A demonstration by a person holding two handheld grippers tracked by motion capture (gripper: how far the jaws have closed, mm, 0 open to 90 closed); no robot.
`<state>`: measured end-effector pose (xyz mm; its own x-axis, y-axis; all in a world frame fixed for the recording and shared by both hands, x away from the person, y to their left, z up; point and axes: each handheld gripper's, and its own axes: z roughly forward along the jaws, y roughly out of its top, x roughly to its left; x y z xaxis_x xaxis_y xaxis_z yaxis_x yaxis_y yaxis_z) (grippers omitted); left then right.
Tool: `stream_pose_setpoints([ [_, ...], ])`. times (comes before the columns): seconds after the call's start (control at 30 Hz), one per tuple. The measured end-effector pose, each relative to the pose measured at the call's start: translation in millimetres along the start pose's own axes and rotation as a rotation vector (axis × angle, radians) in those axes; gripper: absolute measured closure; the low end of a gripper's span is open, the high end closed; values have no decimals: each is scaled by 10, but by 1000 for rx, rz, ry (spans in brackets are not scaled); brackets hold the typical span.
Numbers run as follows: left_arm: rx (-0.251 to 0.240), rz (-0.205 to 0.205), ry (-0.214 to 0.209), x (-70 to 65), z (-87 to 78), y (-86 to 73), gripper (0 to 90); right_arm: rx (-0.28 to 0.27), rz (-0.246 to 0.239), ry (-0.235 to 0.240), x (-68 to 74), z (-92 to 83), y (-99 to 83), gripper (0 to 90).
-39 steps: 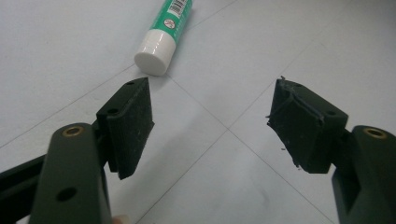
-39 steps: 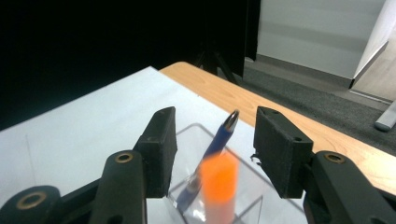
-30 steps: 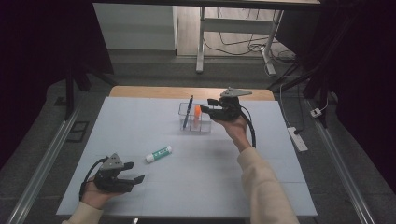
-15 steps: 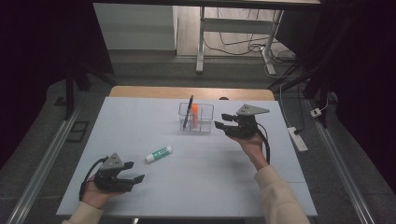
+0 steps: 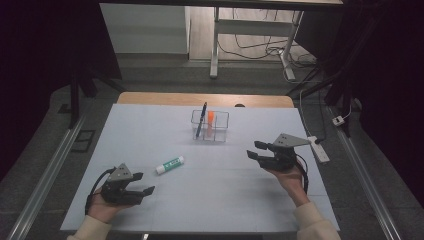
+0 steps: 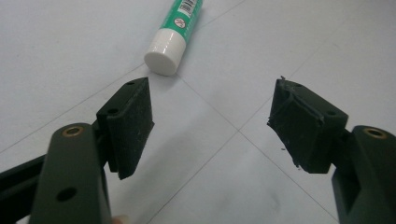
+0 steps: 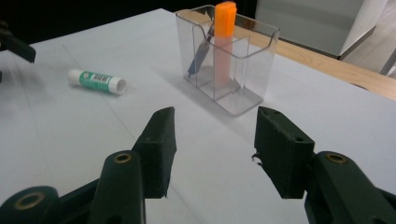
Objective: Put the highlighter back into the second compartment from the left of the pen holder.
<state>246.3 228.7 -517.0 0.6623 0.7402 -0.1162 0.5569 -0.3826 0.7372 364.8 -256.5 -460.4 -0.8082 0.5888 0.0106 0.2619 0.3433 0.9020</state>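
A green and white glue stick lies on the pale table, left of centre. A clear divided holder at the back centre holds an orange marker and a dark blue pen. My left gripper rests open near the front left, its jaws pointing at the glue stick's white cap a short way off. My right gripper hovers open at the right, empty, facing the holder from a distance.
A white power strip lies past the table's right edge. A wooden strip borders the table's far side, with desk legs and cables on the floor behind. Bare table stretches between the two grippers.
My right gripper has drawn back from the holder toward the right and nearer the front, a little lower, empty. The left gripper and the glue stick have stayed put.
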Motion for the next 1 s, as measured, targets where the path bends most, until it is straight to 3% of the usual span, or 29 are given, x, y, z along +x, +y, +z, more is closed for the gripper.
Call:
stream_pose_setpoints([
  [0.27, -1, -3, 9, 6, 7, 2, 302, 15, 11, -13, 18, -240, -204, 470],
  [0.43, -7, -4, 14, 10, 1, 2, 302, 30, -9, -32, 20, -324, -300, 462],
  [0.73, -24, -9, 23, 39, -24, 10, 303, 57, -14, -39, -7, -439, -454, 428],
  [1.0, -30, -5, 29, 35, -45, 27, 302, 81, -19, -28, 0, -431, -497, 403],
])
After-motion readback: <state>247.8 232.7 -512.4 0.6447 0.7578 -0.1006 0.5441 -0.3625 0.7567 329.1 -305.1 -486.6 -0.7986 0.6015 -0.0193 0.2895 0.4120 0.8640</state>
